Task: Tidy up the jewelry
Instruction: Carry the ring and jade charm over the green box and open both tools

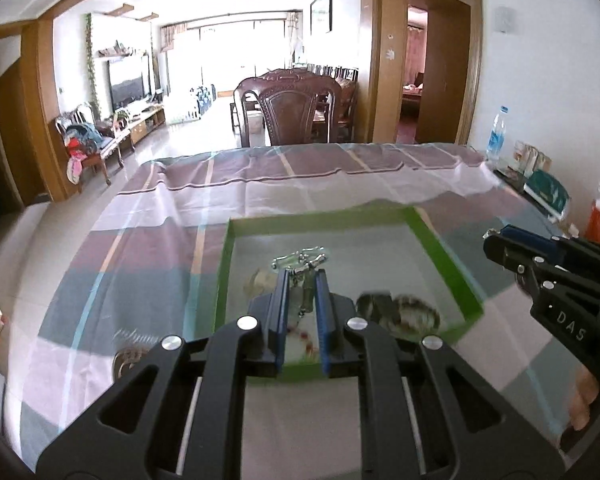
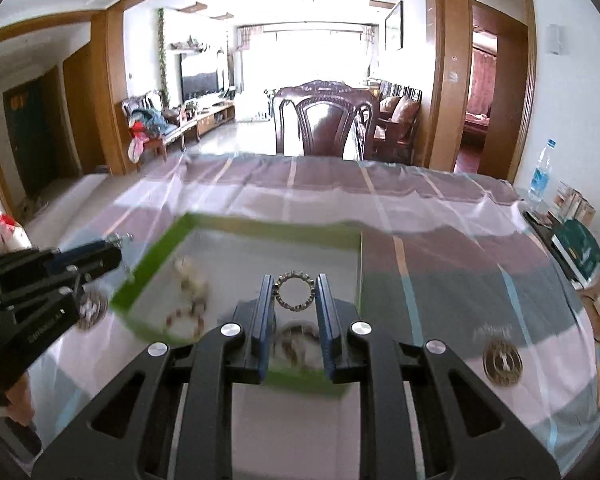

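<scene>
The right claw (image 2: pixel 294 294) is clamped on a ring-shaped bracelet (image 2: pixel 294 291) of small dark links, held upright between the two blue fingers so the hoop faces the camera. It hangs above the near right part of a shallow tray (image 2: pixel 236 222) with a green rim and a pale floor, not touching it.

The left claw (image 1: pixel 302 284) is clenched on a silvery chain piece (image 1: pixel 302 262), with glassy links sticking out past the fingertips and a short tail dangling between the fingers. It hovers over the middle of the same tray.

On the tray floor lie more pieces: a red beaded strand (image 2: pixel 182 318) near the front rim, a pale cluster (image 2: pixel 190 276) towards the left rim, and a dark banded bracelet (image 1: pixel 396 312) near the front right corner; blur hides their detail.

The tray sits on a worktop (image 1: pixel 140 240) draped in a checked cloth of mauve, grey and white. A round coin-like medallion (image 2: pixel 502 362) lies on the cloth, right of the tray.

To do this step well, each piece probably wants lowering close to a bare patch of tray floor before letting go, apart from its neighbours, so that chains do not tangle and the hoop does not roll. One claw releasing at a time seems safer.
</scene>
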The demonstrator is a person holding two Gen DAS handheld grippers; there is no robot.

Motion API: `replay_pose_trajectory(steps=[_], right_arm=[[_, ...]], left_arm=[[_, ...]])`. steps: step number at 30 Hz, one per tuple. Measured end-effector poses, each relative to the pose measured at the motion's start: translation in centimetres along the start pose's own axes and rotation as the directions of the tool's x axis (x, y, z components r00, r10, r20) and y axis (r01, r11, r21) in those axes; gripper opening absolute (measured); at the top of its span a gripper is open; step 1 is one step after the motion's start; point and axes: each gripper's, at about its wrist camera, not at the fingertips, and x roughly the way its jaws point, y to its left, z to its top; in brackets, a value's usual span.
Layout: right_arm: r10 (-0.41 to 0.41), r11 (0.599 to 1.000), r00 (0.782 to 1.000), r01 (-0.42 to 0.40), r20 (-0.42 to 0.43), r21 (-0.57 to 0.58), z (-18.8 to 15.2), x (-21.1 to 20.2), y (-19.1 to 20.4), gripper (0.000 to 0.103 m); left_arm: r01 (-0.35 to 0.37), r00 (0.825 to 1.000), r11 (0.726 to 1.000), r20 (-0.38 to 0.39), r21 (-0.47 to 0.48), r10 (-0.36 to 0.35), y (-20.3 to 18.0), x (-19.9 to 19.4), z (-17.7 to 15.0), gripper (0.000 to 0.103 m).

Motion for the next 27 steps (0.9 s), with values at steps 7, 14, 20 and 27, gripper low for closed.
replay_pose_trajectory(steps=[7,14,20,27], right_arm=[[-0.008,1.000,0.986,0.013,-0.166,0.025,-0.2,8.6,-0.8,0.021],[-0.034,0.999,0.974,0.040,-0.223,0.027,-2.0,11.4,-1.1,0.041],[-0.041,0.998,0.989,0.048,-0.144,0.048,-2.1,7.2,-1.6,0.061],[-0.100,0.994,0.995,0.099,0.003,0.052,-5.4,-0.7,-1.3,0.089]], left_arm=[[-0.004,0.990,1.000,-0.143,-0.001,0.004,-0.4,7.9,0.0,0.013],[-0.002,0.983,1.000,-0.185,-0.013,0.000,-0.4,10.1,-1.3,0.032],[-0.033,0.994,0.998,-0.104,-0.053,0.027,0.7,6.4,-1.2,0.053],[-0.133,0.989,0.990,0.052,-0.054,0.135,0.3,-1.8,-5.1,0.084]])
